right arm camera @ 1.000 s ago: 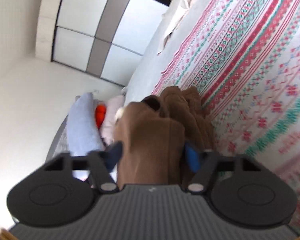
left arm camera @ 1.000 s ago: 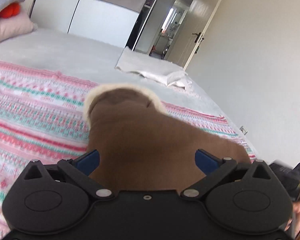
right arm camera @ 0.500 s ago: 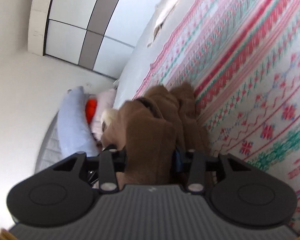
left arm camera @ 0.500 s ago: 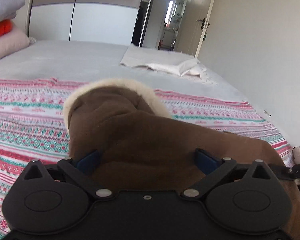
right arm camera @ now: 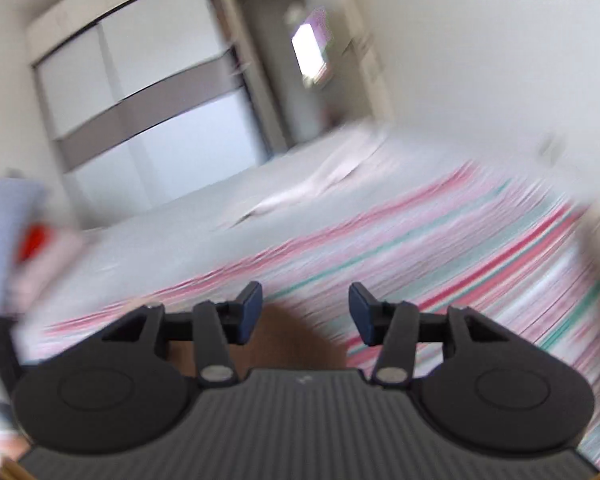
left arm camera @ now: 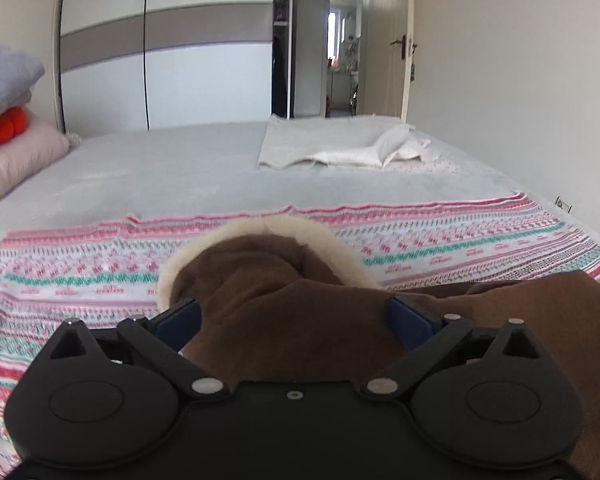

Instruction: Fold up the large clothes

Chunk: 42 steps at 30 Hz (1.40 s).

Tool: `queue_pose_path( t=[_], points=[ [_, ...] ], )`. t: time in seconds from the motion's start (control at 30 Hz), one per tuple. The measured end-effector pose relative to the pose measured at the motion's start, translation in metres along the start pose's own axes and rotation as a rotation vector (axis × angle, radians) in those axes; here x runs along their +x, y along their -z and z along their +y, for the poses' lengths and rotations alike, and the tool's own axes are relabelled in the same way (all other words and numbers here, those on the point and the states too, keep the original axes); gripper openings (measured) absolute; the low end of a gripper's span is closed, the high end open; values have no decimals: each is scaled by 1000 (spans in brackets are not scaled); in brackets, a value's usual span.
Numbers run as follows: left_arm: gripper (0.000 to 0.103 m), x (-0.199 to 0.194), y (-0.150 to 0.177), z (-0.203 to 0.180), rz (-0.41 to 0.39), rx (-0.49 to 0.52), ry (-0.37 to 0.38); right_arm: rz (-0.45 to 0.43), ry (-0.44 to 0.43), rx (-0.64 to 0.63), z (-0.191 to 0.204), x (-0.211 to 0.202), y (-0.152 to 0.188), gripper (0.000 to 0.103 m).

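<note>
A brown garment (left arm camera: 300,320) with a cream fur-trimmed hood (left arm camera: 268,228) lies on the striped pink, green and white blanket (left arm camera: 80,280) on the bed. My left gripper (left arm camera: 296,320) has brown cloth bunched between its blue fingers (left arm camera: 178,318); the jaws stand wide with the fabric filling the gap. My right gripper (right arm camera: 304,312) is open and empty, its blue fingers (right arm camera: 250,312) apart, with a patch of the brown garment (right arm camera: 296,340) just below it. The right wrist view is motion-blurred.
The grey bed sheet (left arm camera: 160,172) stretches behind the blanket. A folded white cloth (left arm camera: 340,148) lies at the far right of the bed. Pillows (left arm camera: 12,152) and an orange object (left arm camera: 8,124) sit at the left. A wardrobe (left arm camera: 168,60) and open door (left arm camera: 388,40) stand behind.
My right gripper has let go of the brown garment and swung upright to face across the bed. My left gripper has levelled out, still holding the cloth, with the hood lower on the blanket.
</note>
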<state>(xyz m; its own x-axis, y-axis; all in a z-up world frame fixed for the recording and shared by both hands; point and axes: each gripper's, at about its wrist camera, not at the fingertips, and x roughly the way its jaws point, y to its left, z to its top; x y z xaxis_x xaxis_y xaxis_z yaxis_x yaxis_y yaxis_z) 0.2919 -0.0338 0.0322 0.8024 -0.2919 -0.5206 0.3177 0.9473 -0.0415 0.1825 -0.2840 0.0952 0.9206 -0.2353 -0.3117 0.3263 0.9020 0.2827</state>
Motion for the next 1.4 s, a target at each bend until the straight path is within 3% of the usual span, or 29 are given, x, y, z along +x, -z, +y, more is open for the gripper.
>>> queue_pose_path(
  t=[0.03, 0.1, 0.17, 0.2, 0.27, 0.37, 0.5, 0.53, 0.63, 0.7, 0.83, 0.97, 1.1, 1.23, 1.33, 1.4],
  points=[
    [100, 5, 1, 2, 10, -16, 3, 12, -4, 14, -6, 2, -1, 48],
    [100, 12, 3, 5, 24, -41, 12, 71, -178, 69, -14, 9, -1, 48],
    [100, 13, 4, 8, 26, -62, 25, 116, -299, 17, 0, 16, 7, 45],
    [100, 13, 3, 10, 22, -70, 25, 123, -304, -32, 6, 17, 11, 40],
    [100, 13, 4, 13, 13, -75, 22, 142, -200, -91, 13, 33, 23, 33],
    [101, 26, 9, 21, 37, -124, 54, 210, -103, -63, -10, 71, 43, 4],
    [102, 32, 11, 7, 45, -74, 6, 259, -104, 133, -49, 107, 67, 6],
    [102, 27, 10, 7, 37, -76, 8, 269, -112, 188, -58, 107, 66, 10],
    [101, -5, 7, 10, -7, -82, 9, 328, -140, 357, -91, 95, 59, 10],
    [101, -34, 7, 14, -34, -79, 26, 328, -176, 400, -108, 74, 48, 12],
    [101, -98, 19, 17, -78, -79, 69, 268, -190, 271, -111, 19, 21, 44],
    [99, -153, 42, 10, -89, -64, 109, 254, -245, 129, -95, -36, 18, 44],
    [99, -194, 70, -1, -126, -58, 172, 243, -289, -56, -64, -80, 41, 44],
    [97, -201, 107, -12, -131, -17, 218, 214, -239, -266, -34, -97, 75, 44],
    [93, -186, 140, -10, -32, -1, 193, 224, -188, -329, -31, -91, 98, 43],
    [93, -184, 151, -12, -30, 40, 172, 247, -188, -336, -34, -86, 108, 44]
  ],
)
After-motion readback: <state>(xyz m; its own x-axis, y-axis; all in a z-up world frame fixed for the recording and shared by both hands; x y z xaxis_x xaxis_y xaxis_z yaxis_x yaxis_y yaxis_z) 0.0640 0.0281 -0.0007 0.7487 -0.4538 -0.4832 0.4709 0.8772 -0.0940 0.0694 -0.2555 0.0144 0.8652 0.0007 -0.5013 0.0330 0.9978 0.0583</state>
